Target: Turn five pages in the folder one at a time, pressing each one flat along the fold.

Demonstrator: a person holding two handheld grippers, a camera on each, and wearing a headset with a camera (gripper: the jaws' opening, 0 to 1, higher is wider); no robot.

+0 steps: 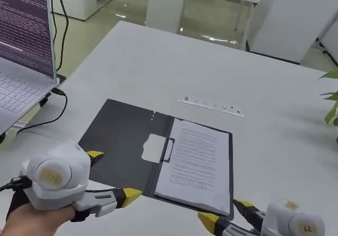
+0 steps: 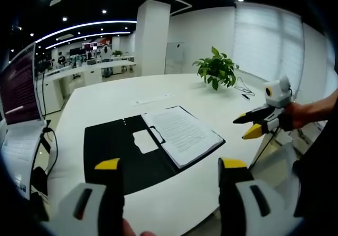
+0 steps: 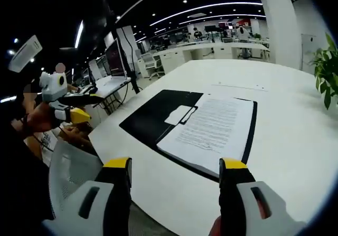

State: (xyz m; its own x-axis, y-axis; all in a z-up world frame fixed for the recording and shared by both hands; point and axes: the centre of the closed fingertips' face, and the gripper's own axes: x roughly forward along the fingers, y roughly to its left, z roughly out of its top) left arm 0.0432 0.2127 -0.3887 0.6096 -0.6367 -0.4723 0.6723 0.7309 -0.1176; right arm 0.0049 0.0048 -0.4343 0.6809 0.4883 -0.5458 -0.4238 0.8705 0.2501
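Both grippers are off the worktop [image 1: 274,114] and clear of the work, and by the look of the stack no page has gone over yet. Your left gripper [image 1: 113,175] hangs at the near left, jaws wide apart with nothing between them. Your right gripper [image 1: 224,213] sits at the near right, jaws spread too and just as empty. The folder [image 1: 119,135] lies open ahead of you, between the two. Its left half is bare black cover and its right half carries the stack of pages [image 1: 199,159], with a clip [image 1: 168,149] at their inner edge by the fold. Here's the relation that counts: the fold runs away from you, leaning a touch to the right, so each page has to swing from right to left across it. The free edge of the pages is the far-right one, and its near corner lies just ahead of your right gripper; in the right gripper view that corner [image 3: 227,164] is close in front of the jaws. So I'd judge the right is the nearer one to lift a page. The left is nearer the black cover and the near end of the fold, which makes it handy for pressing flat. The laptop [image 1: 21,83] sits well apart on the left, out of the way.
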